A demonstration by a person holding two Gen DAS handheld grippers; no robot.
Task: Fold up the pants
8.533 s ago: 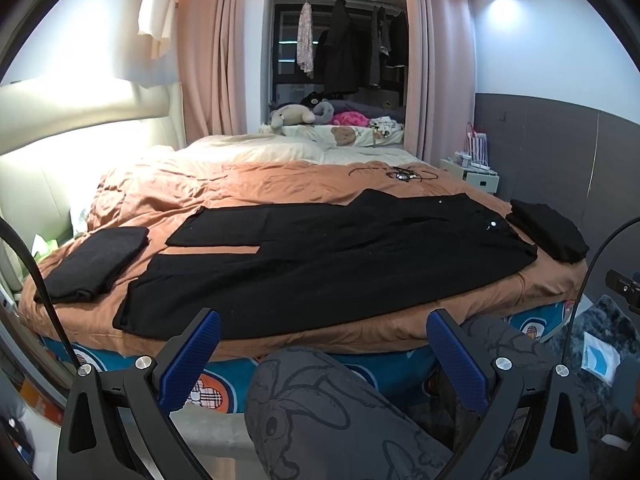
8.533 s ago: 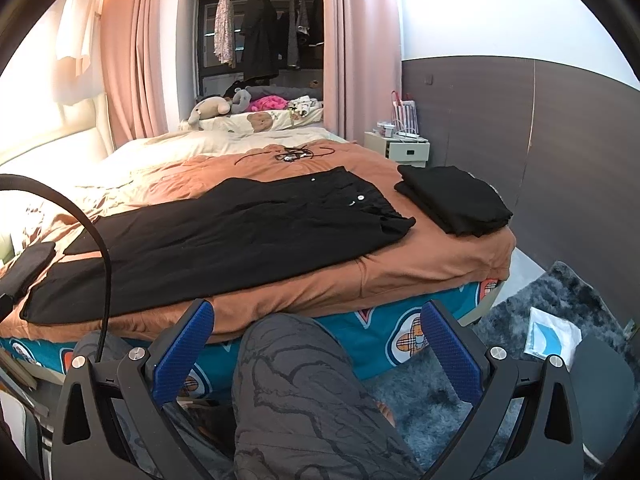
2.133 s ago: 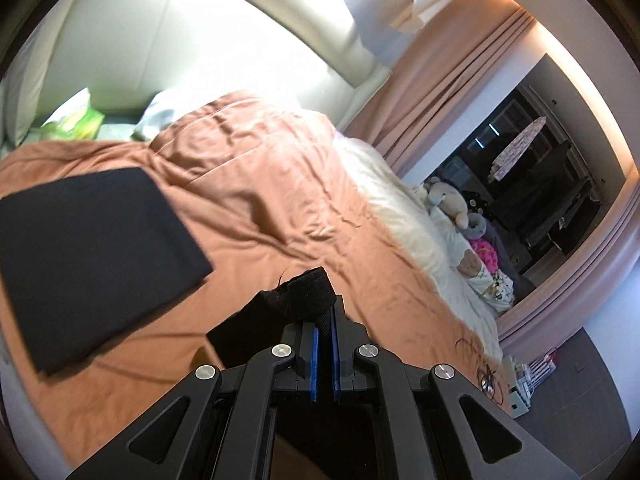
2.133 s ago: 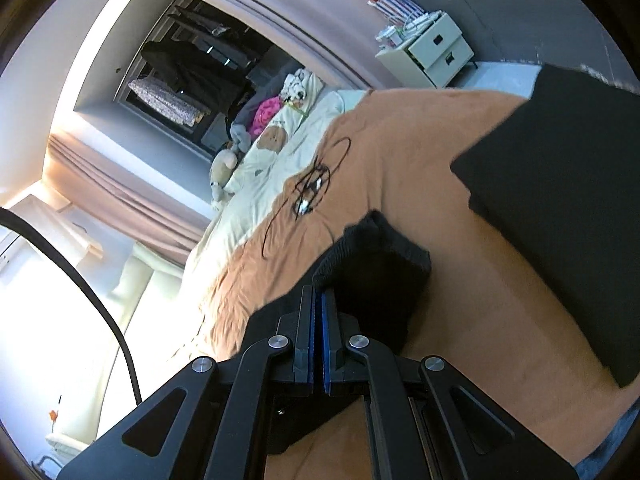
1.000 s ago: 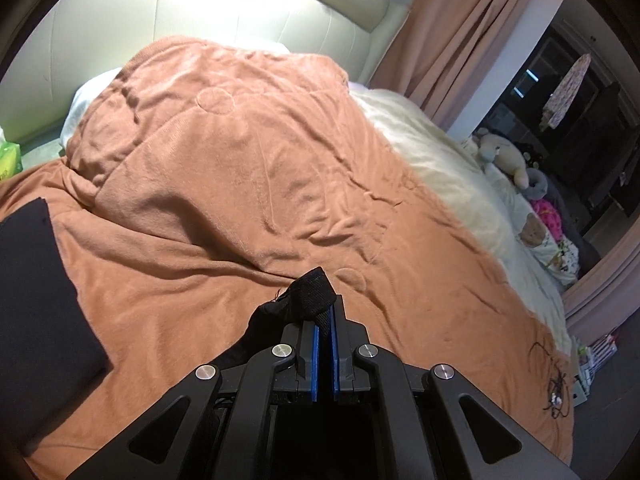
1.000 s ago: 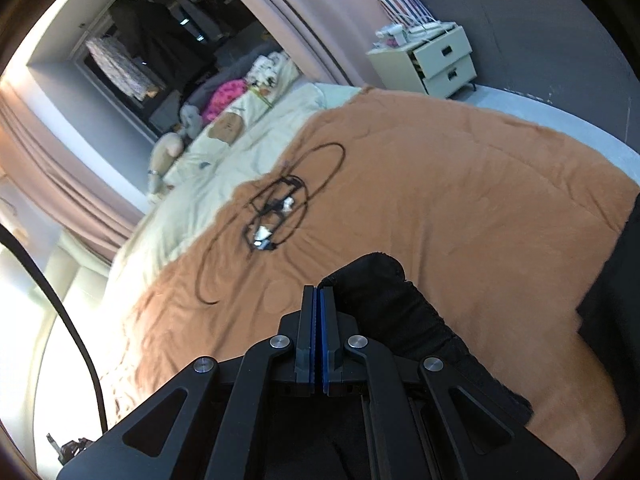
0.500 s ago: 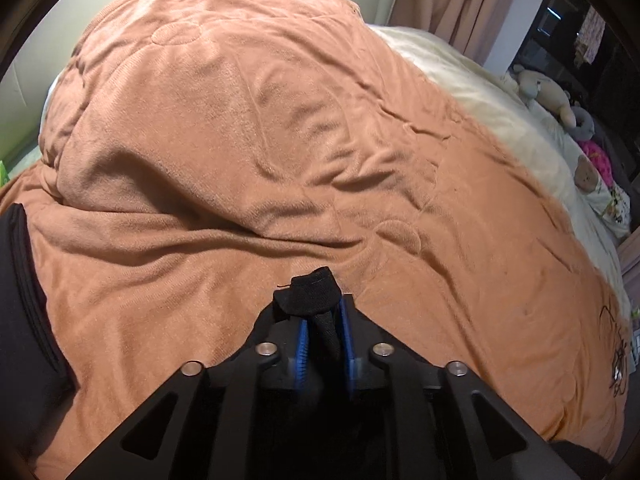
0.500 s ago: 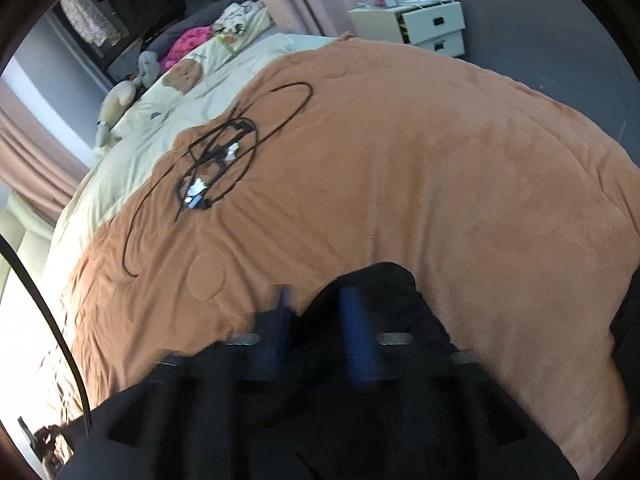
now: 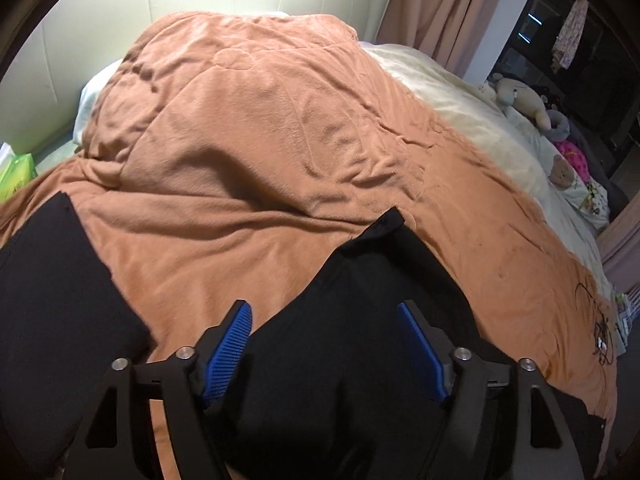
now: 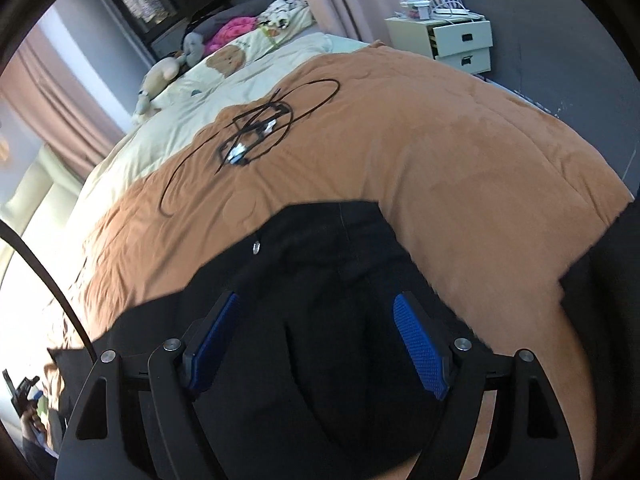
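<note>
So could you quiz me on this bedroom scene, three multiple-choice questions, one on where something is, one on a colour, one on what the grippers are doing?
1. Where does the tangle of black cable lie?
A. on the orange blanket
B. on the nightstand
C. on the floor

2. What colour are the finger pads?
A. red
B. blue
C. white

3. How do the left gripper and right gripper stand over the black pants?
A. both open
B. both shut
C. one open, one shut

Answers: 1 A, the cable rests on the blanket beyond the pants; 2 B, ribbed blue pads; 3 A, both pairs of fingers are spread apart, gripping nothing.
</note>
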